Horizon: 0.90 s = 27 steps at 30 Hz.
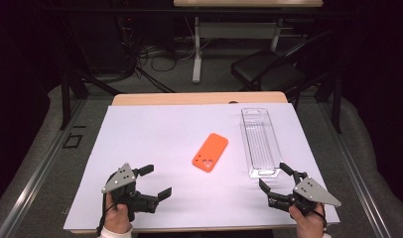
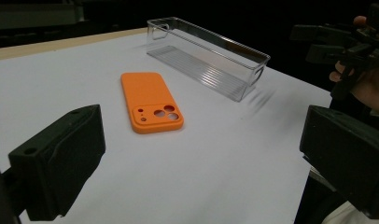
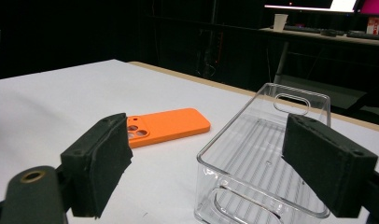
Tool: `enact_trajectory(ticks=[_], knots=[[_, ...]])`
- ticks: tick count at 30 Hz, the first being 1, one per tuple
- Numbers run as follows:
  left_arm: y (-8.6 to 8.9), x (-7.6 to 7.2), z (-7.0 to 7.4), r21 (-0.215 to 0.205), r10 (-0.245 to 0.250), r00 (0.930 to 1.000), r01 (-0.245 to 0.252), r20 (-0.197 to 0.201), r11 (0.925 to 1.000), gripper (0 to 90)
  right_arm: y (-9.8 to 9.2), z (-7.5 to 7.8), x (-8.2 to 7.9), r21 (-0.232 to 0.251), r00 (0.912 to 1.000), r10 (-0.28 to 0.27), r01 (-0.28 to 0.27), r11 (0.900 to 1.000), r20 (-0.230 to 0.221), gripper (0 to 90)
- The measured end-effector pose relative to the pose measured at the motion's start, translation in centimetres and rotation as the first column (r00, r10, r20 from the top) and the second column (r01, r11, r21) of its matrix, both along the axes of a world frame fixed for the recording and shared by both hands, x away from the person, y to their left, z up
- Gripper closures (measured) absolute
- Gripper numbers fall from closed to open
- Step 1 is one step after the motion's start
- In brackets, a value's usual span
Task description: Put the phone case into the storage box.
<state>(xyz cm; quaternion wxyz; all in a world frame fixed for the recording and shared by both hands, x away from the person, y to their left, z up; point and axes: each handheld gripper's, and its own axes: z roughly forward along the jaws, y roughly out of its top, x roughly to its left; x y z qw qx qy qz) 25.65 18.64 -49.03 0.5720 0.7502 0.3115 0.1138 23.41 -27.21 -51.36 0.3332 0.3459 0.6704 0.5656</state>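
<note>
Your left tool (image 1: pixel 157 181) and right tool (image 1: pixel 273 177) both gape wide, holding nothing; the orange phone case (image 1: pixel 210 152) lies flat mid-counter, just beside the clear bin (image 1: pixel 259 143). Your left gripper view shows its camera cutouts; the right gripper view shows the bin's handle slot.

A white sheet covers the light wooden tabletop (image 1: pixel 199 98), whose bare edge shows along the far side. Grey carpeted floor (image 1: pixel 155 82) lies around it, under a dark, unlit room. Beyond stand a black folding chair (image 1: pixel 266 69), a white-legged desk (image 1: pixel 239 29) and a tangle of black cables (image 1: pixel 155 57). A white paper cup (image 3: pixel 280 21) sits on a distant desk.
</note>
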Motion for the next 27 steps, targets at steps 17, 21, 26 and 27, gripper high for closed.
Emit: enact_trajectory(ticks=[17, 21, 26, 27], knots=[[-1.1, 1.0, 0.0, 0.036, 0.046, 0.9925, -0.042, -0.113, 0.9985, 0.4, 0.2, -0.3, 0.5, 0.012, 0.9995, 0.009, -0.008, 1.000, -0.029, 14.4], [-1.2, 1.5, 0.8, 0.046, 0.069, 0.9909, -0.064, -0.115, 0.9969, 0.4, 0.6, -0.2, 0.4, 0.002, 0.9996, 0.010, -0.010, 1.000, -0.025, 14.3], [-1.3, 2.8, 1.6, 0.073, 0.127, 0.9817, -0.118, -0.142, 0.9904, 0.4, 0.6, -0.1, 0.3, -0.001, 0.9998, 0.006, -0.006, 1.000, -0.017, 14.4], [-1.3, 3.2, 1.7, 0.077, 0.140, 0.9783, -0.130, -0.152, 0.9885, 0.4, 0.6, -0.1, 0.4, 0.001, 0.9998, 0.005, -0.005, 1.000, -0.017, 14.4]])
